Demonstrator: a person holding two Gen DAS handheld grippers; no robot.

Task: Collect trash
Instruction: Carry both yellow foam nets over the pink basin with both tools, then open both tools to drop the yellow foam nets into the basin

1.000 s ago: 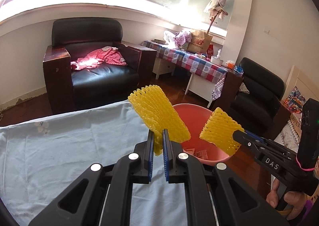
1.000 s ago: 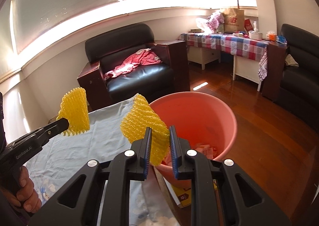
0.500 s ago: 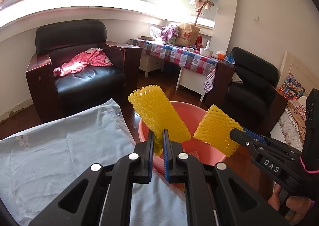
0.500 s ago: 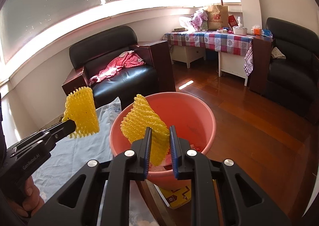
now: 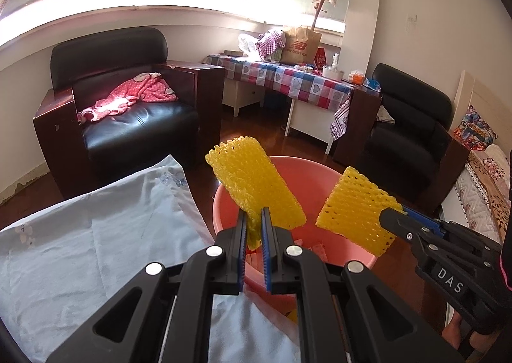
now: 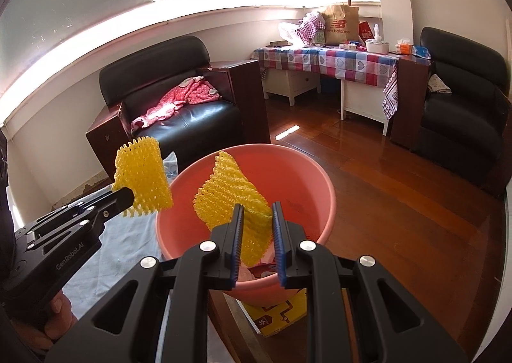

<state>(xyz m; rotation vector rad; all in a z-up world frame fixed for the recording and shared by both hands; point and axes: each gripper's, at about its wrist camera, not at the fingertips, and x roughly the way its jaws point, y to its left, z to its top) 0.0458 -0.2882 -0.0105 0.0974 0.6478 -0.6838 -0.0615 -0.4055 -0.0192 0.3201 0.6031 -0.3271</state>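
The left tool pinches a yellow foam net above the near rim of the pink bucket. The right tool clamps a second yellow foam net over the bucket's mouth, beside the table's pale blue cloth.

— What's the room like?
— A bright window band curves above pale walls, over a glossy wooden floor.
— Furniture?
— A black leather armchair holding a pink garment, and a checked-cloth table.
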